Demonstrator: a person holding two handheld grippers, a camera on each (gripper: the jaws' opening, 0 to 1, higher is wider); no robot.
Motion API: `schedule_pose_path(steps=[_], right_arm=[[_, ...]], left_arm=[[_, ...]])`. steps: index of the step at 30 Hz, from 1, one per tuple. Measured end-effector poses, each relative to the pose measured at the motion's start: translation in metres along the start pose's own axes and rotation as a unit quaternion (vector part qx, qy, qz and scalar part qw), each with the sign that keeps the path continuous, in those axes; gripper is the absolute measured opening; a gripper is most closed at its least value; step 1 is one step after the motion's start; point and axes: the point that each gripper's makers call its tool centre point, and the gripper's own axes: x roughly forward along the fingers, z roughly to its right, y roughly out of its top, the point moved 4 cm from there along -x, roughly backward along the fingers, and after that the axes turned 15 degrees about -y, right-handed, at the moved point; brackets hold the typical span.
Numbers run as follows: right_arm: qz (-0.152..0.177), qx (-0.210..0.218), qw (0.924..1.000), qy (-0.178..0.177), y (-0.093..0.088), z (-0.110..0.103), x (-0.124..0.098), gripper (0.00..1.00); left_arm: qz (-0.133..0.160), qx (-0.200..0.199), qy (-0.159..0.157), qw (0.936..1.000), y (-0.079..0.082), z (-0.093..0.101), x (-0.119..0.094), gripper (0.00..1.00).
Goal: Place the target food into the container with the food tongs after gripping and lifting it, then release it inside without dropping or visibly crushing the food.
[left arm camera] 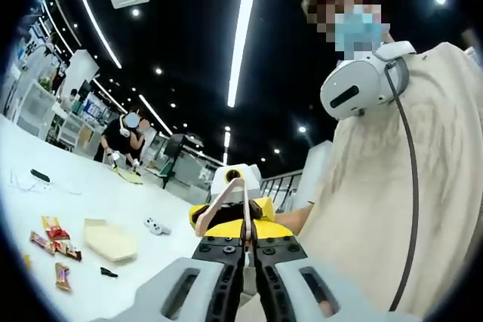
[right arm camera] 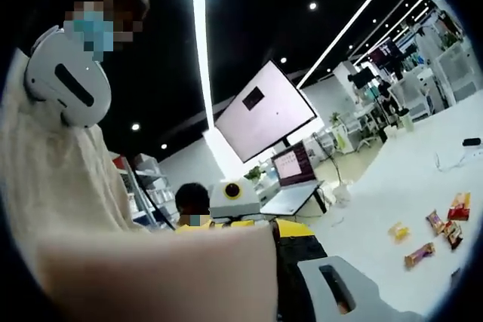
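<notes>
My left gripper [left arm camera: 247,246] points up off the table, its grey jaws shut on the handle end of beige food tongs [left arm camera: 220,209], whose two arms splay upward. Just past them is the yellow body of the right gripper [left arm camera: 260,225]. Several snack packets [left arm camera: 53,237] lie on the white table [left arm camera: 90,201] at the lower left, beside a flat beige container [left arm camera: 110,240]. In the right gripper view, one grey jaw of my right gripper [right arm camera: 302,284] rises at the bottom; a blurred beige shape [right arm camera: 151,277] hides the other. The packets [right arm camera: 439,228] lie at the far right.
A person in a beige top [left arm camera: 392,186] stands close behind both grippers. A small white controller [left arm camera: 156,225], a black piece [left arm camera: 108,271] and a black device with a cable [left arm camera: 39,176] lie on the table. Another person [left arm camera: 124,137] works at its far end.
</notes>
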Motion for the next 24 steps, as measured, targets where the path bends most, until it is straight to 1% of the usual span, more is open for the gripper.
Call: schedule_pose_path(steps=[2, 5, 6, 8, 12, 17, 19, 21, 24], right_arm=[[0.008, -0.02, 0.9998, 0.004, 0.002, 0.002, -0.006, 0.31], [0.007, -0.018, 0.9998, 0.003, 0.003, 0.006, -0.013, 0.32], [0.006, -0.017, 0.9998, 0.006, 0.004, 0.009, -0.018, 0.32], [0.011, -0.027, 0.9996, -0.002, 0.005, 0.014, -0.025, 0.34], [0.015, -0.035, 0.9992, -0.009, 0.008, 0.023, -0.037, 0.31], [0.012, -0.009, 0.9999, -0.001, 0.008, 0.032, -0.053, 0.29], [0.011, -0.007, 0.9999, -0.002, 0.008, 0.035, -0.057, 0.28], [0.002, 0.008, 1.0, -0.003, 0.008, 0.04, -0.066, 0.27], [-0.002, 0.015, 0.9999, -0.007, 0.008, 0.046, -0.071, 0.27]], left_arm=[[-0.01, 0.0, 0.002, 1.0, 0.0, -0.001, 0.007, 0.0], [-0.022, -0.001, 0.002, 0.9998, -0.001, -0.004, 0.016, 0.0], [-0.03, -0.002, 0.002, 0.9995, -0.002, -0.006, 0.021, 0.0], [-0.039, -0.005, 0.007, 0.9992, -0.004, -0.01, 0.027, 0.0], [-0.048, -0.008, 0.016, 0.9987, -0.01, -0.016, 0.039, 0.0], [-0.04, -0.01, 0.02, 0.999, -0.016, -0.023, 0.052, 0.0], [-0.042, -0.014, 0.022, 0.9988, -0.018, -0.026, 0.058, 0.0], [-0.044, -0.021, 0.026, 0.9985, -0.022, -0.031, 0.066, 0.0], [-0.042, -0.028, 0.032, 0.9982, -0.026, -0.037, 0.071, 0.01]])
